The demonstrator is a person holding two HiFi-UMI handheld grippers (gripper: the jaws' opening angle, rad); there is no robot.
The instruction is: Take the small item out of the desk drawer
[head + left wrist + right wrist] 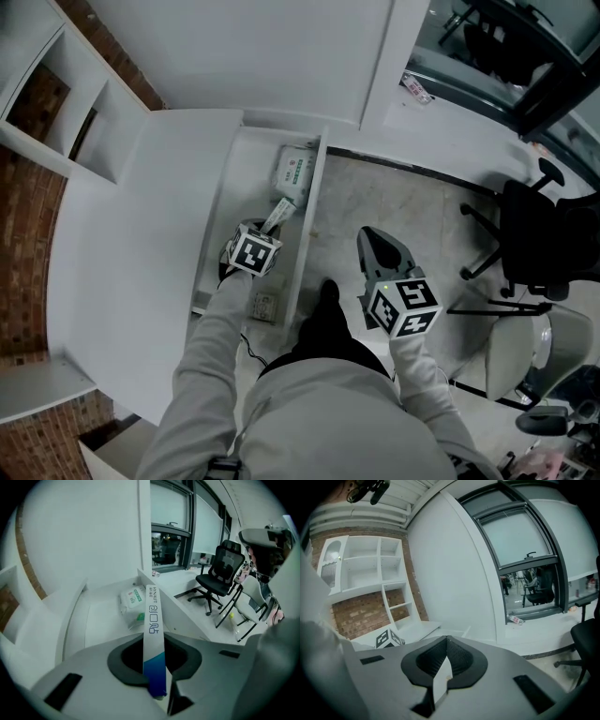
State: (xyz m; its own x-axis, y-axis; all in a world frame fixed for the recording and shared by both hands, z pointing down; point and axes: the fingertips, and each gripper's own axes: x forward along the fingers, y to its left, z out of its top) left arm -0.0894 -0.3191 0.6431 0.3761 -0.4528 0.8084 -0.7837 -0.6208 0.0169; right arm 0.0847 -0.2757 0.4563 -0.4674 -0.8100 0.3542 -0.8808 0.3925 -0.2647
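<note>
Mostly done: clamped narrowly with the left gripper (268,227) on the slim box (153,634), held over the open drawer (217,234) but not yet carried clear, with the right gripper (446,653) closed on nothing above the floor.

Wipes pack (295,171) in open drawer (246,178)

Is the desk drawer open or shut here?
Open: the drawer is pulled out from the desk, its inside exposed, a white packet lying in it.
</note>
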